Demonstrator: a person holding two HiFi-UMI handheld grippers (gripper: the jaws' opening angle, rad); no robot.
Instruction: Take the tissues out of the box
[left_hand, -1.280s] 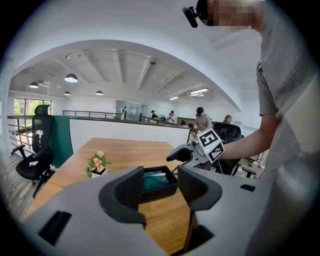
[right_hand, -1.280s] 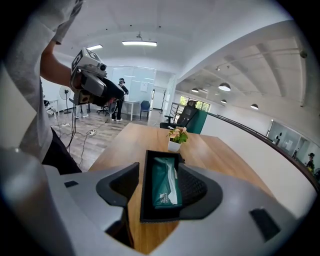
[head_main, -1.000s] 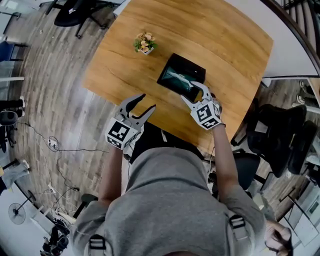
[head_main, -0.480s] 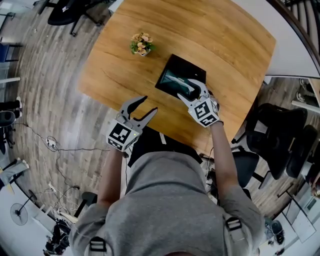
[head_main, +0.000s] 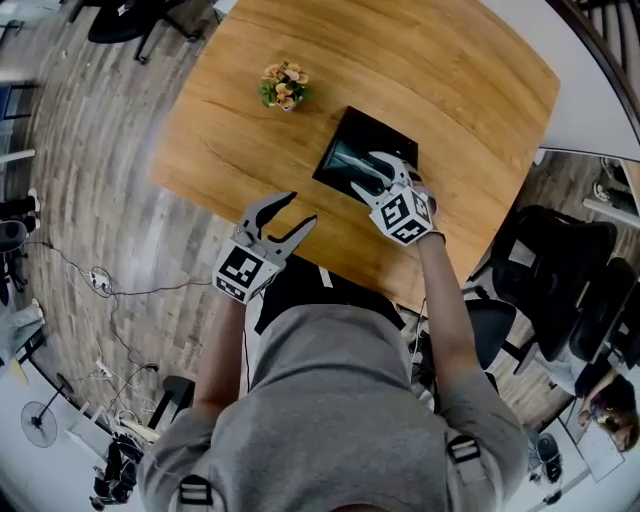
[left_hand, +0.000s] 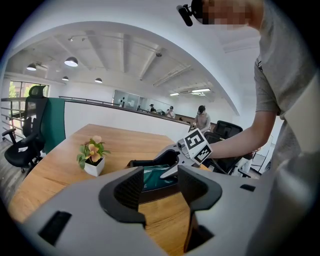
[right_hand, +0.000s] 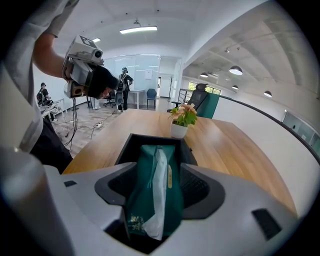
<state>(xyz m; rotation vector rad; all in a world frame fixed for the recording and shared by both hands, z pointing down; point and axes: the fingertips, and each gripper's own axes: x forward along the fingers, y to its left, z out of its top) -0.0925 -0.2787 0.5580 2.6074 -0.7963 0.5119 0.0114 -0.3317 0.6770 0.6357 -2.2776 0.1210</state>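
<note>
A black open box (head_main: 335, 148) lies on the wooden table (head_main: 450, 90), and a dark green tissue pack (head_main: 349, 158) with a white tissue strip rests inside it. My right gripper (head_main: 372, 172) reaches down into the box. In the right gripper view the tissue pack (right_hand: 145, 200) sits between the wide-spread jaws of the right gripper (right_hand: 152, 192), still within the box (right_hand: 145, 142); the jaws have been widening and I see no squeeze on it. My left gripper (head_main: 293, 212) hovers open and empty at the near table edge, aimed at the box (left_hand: 145, 163).
A small potted flower (head_main: 283, 86) stands on the table left of the box, also seen as the plant (right_hand: 182, 120) beyond it. Black office chairs (head_main: 560, 280) stand right of the table. Cables lie on the wood floor (head_main: 100, 285) at the left.
My right gripper moved forward and down over the box until its jaws straddle the tissue pack. The left gripper stayed roughly where it was.
</note>
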